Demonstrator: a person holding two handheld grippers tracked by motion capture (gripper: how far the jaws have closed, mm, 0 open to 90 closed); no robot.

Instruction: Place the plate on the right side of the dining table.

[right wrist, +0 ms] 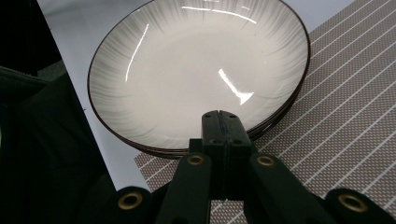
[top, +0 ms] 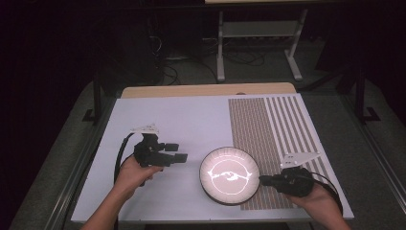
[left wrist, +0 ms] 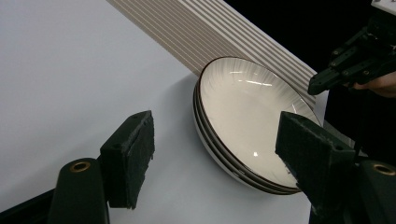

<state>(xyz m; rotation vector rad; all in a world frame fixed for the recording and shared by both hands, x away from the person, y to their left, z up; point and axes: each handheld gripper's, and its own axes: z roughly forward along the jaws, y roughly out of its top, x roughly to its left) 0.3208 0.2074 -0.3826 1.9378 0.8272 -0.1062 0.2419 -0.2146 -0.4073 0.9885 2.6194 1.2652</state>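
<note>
A stack of shallow white plates (top: 230, 175) with dark rims sits near the table's front edge, half on the striped part of the mat. My left gripper (top: 176, 152) hovers to the left of the stack, a short way off, open and empty. In the left gripper view the plates (left wrist: 247, 116) lie ahead between the wide-apart pads (left wrist: 133, 149). My right gripper (top: 262, 180) is at the stack's right rim with its jaws pressed together and nothing between them. Its closed tips (right wrist: 222, 119) stand just over the near rim of the plates (right wrist: 196, 70). The right gripper (left wrist: 322, 84) is also seen beyond the stack.
A white mat (top: 172, 120) covers the table, with a brown striped section (top: 273, 124) on its right side. A metal table frame (top: 258, 33) stands on the dark floor behind. The table's front edge is close below both hands.
</note>
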